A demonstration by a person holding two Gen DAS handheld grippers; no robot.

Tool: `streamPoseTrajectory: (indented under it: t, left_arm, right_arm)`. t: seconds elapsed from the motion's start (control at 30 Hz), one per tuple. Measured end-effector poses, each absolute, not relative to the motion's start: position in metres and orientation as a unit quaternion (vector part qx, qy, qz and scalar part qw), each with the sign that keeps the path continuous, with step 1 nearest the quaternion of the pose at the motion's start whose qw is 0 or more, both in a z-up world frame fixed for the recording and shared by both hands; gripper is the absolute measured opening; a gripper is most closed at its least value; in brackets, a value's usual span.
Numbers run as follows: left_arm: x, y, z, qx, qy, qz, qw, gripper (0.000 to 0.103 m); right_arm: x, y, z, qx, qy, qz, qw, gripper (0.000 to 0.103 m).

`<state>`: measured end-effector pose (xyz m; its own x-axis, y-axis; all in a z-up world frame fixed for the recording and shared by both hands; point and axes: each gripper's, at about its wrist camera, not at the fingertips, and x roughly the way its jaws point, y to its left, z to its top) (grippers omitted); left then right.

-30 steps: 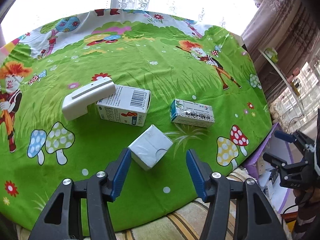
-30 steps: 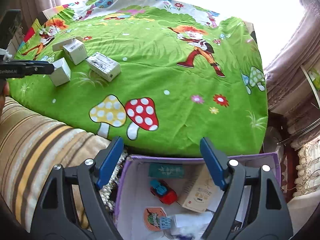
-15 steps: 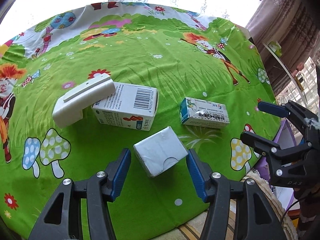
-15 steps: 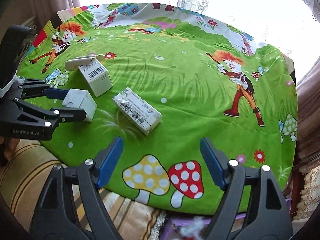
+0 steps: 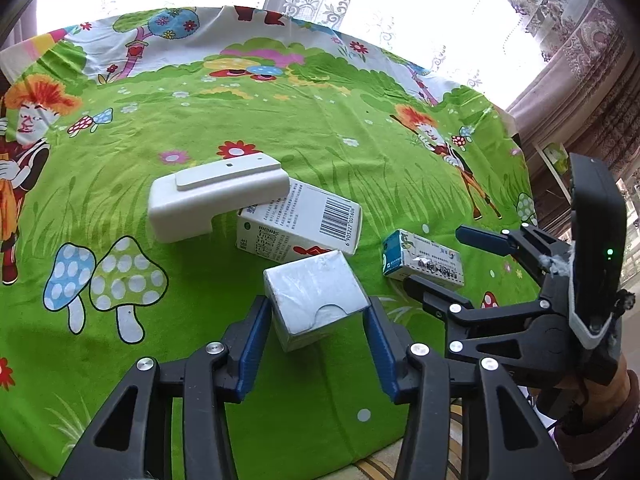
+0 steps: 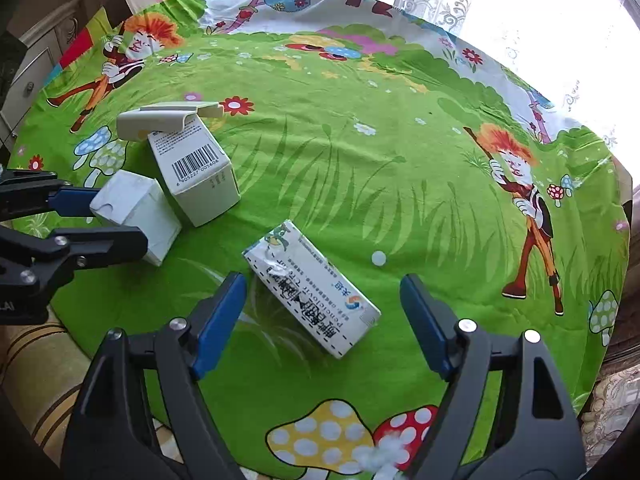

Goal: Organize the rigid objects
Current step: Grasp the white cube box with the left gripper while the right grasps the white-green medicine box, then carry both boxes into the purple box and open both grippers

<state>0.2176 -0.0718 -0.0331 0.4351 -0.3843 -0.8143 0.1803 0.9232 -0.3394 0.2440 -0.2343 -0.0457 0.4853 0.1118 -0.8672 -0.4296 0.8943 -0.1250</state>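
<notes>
We see our left claw (image 5: 316, 336) closing around the small white box (image 5: 316, 300), which sits between its blue pads (image 5: 254, 344) on the surface (image 5: 360, 152) with its green cartoon cloth. The pads look to be at the box's sides, though we cannot tell whether they press yet. Just behind it lies the barcode carton (image 5: 304, 220), with a white plastic piece (image 5: 216, 196) resting partly on its far end. To the right, apart from these, lies the teal-ended medicine box (image 6: 312, 288) — our right claw (image 6: 324, 316) hangs over it with jaws spread wide, gripping nothing, the box lying between the pads and clear of both. From the left view, the right claw's dark fingers (image 5: 480, 236) straddle that same box — a sleeve (image 5: 600, 440) shows at the frame's lower right.
</notes>
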Motion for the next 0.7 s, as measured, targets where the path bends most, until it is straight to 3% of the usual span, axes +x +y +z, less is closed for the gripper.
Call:
streamPoseTrajectory:
  t: [0.1, 0.13, 0.27, 0.7]
  left_arm:
    - [0.216, -0.068, -0.031, -0.105, 0.498, -0.165, 0.845, 0.048]
    - [0.215, -0.067, -0.030, -0.104, 0.495, -0.164, 0.847, 0.048]
    - [0.210, -0.069, -0.025, -0.094, 0.487, -0.158, 0.854, 0.048]
    - [0.185, -0.081, -0.005, -0.063, 0.465, -0.159, 0.869, 0.048]
  right_arm:
    - [0.245, -0.231, -0.051, -0.159, 0.490, 0.166, 0.841, 0.074]
    - [0.245, -0.230, -0.053, -0.161, 0.493, 0.165, 0.839, 0.065]
    - [0.238, -0.232, -0.051, -0.161, 0.492, 0.158, 0.841, 0.045]
    - [0.195, -0.245, -0.022, -0.108, 0.477, 0.144, 0.861, 0.038]
